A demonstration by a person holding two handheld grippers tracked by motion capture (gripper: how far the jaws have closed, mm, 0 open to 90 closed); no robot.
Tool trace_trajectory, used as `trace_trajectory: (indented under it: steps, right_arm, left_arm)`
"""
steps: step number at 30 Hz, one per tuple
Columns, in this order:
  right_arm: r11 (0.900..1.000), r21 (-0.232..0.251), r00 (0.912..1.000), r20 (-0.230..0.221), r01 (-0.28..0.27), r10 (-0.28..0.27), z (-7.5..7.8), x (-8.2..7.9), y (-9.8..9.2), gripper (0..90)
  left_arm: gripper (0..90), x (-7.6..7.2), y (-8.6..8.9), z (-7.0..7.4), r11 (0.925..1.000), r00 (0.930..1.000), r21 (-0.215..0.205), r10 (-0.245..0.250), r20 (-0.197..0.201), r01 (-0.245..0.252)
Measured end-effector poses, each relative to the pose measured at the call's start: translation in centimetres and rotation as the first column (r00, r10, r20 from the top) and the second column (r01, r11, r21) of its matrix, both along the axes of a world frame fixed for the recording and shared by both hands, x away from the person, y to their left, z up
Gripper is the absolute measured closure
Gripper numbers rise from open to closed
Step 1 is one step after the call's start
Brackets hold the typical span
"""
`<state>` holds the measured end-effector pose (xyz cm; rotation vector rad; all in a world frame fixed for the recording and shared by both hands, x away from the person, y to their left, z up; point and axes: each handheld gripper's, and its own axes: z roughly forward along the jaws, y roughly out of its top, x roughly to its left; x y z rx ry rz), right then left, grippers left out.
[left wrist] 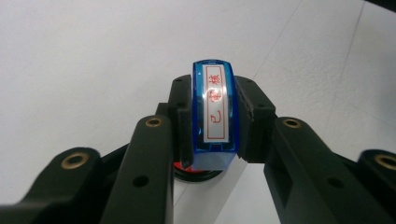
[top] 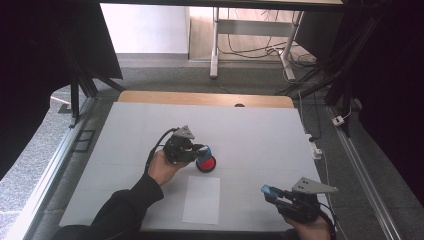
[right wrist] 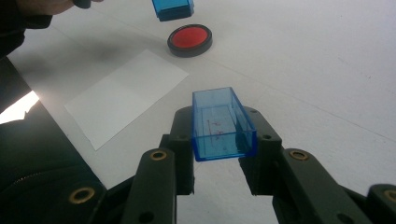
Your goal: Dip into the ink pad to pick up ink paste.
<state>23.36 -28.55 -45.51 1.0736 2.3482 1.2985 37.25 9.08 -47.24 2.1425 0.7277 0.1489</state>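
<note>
The left hand-held gripper (top: 199, 152) is closed on a blue stamp (left wrist: 215, 114), its two black jaws pressing on the long sides of the body, and the white label with red characters on the top of the stamp faces the left gripper view. The stamp hangs just above the round ink pad (top: 206, 164), a black dish with red inside, which lies on the white bench (top: 260, 135) near its middle; from the right gripper view there is a small gap between the stamp (right wrist: 173, 9) and the ink pad (right wrist: 190, 39). The right hand-held gripper (top: 274, 194) is closed on the clear blue cap (right wrist: 220, 125), empty and with its open side toward the camera, above the near right part of the bench. Between the two grippers a white sheet of paper (top: 202, 199) lies flat on the bench, just beside the ink pad on the near side.
</note>
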Motion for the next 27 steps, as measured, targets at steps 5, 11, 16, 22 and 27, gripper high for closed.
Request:
trace_trajectory:
  steps: [5, 11, 16, 22, 27]
  right_arm:
    - [1.000, 0.000, 1.0000, -0.001, -0.001, 0.001, 0.0, 0.0, 0.0, 68.5]
    - [1.000, -0.006, 1.0000, -0.003, -0.002, 0.002, 0.0, 0.0, 0.0, 68.5]
    - [1.000, -0.007, 1.0000, -0.007, -0.004, 0.004, 0.0, 0.0, 0.0, 68.5]
    - [1.000, -0.007, 1.0000, -0.008, -0.004, 0.004, 0.0, 0.0, 0.0, 68.6]
    - [1.000, -0.007, 1.0000, -0.007, -0.004, 0.004, 0.0, 0.1, 0.1, 68.5]
  left_arm:
    - [70.3, 0.4, -0.3, -0.8, 0.9999, 0.9999, 0.011, 0.012, -0.009, -0.012]
    - [70.3, 0.8, -0.7, -1.6, 0.9994, 0.9996, 0.029, 0.021, -0.017, -0.020]
    - [70.3, 1.0, -0.9, -2.1, 0.9987, 0.9992, 0.039, 0.033, -0.022, -0.032]
    - [70.4, 1.1, -1.1, -2.4, 0.9982, 0.9990, 0.046, 0.038, -0.022, -0.037]
    - [70.5, 0.9, -1.5, -2.2, 0.9963, 0.9996, 0.081, 0.030, 0.000, -0.030]
